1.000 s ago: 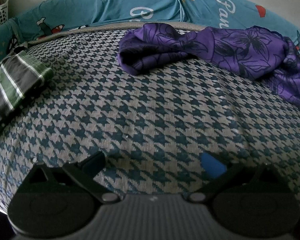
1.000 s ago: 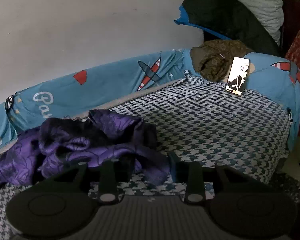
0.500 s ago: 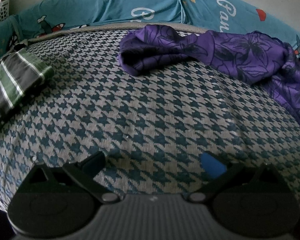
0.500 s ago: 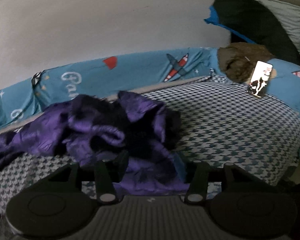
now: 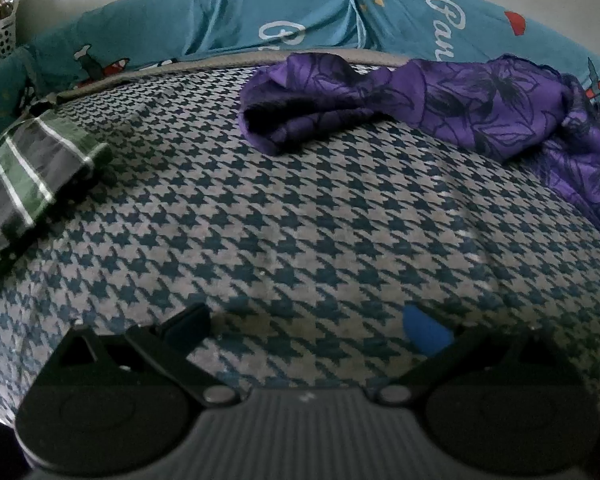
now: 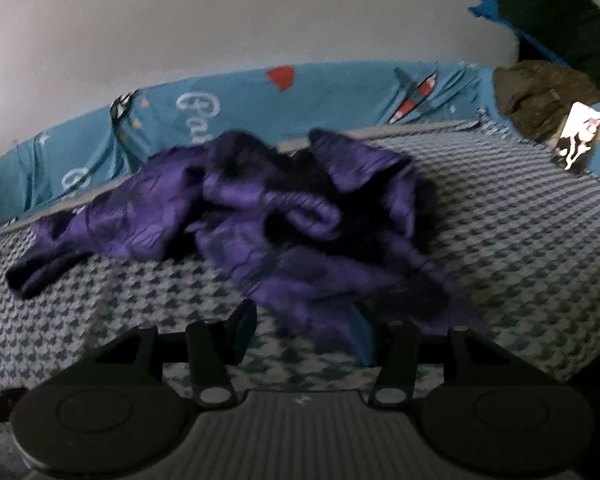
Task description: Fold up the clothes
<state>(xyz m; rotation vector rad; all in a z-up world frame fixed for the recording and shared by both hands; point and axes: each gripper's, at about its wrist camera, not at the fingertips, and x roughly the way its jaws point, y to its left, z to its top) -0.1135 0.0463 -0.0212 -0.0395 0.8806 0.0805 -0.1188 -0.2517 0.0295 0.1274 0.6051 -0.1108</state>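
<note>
Closer now, my right gripper (image 6: pixel 306 334) nears the purple garment (image 6: pixel 284 216), jaws apart and empty; left gripper (image 5: pixel 306 322) waits, jaws apart.

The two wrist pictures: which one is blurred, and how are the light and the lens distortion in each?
Right wrist view: motion blur smears the purple garment and the checked bedcover; dim light, strong fisheye bending of the teal sheet. Left wrist view: sharp, the striped cloth crisp, also dim, the bed bulging like a dome.

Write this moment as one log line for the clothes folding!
step: reaching for crumpled purple floral garment | right gripper: open, garment's near edge between fingers | left gripper: open, empty | folded green striped cloth: set aside
</note>
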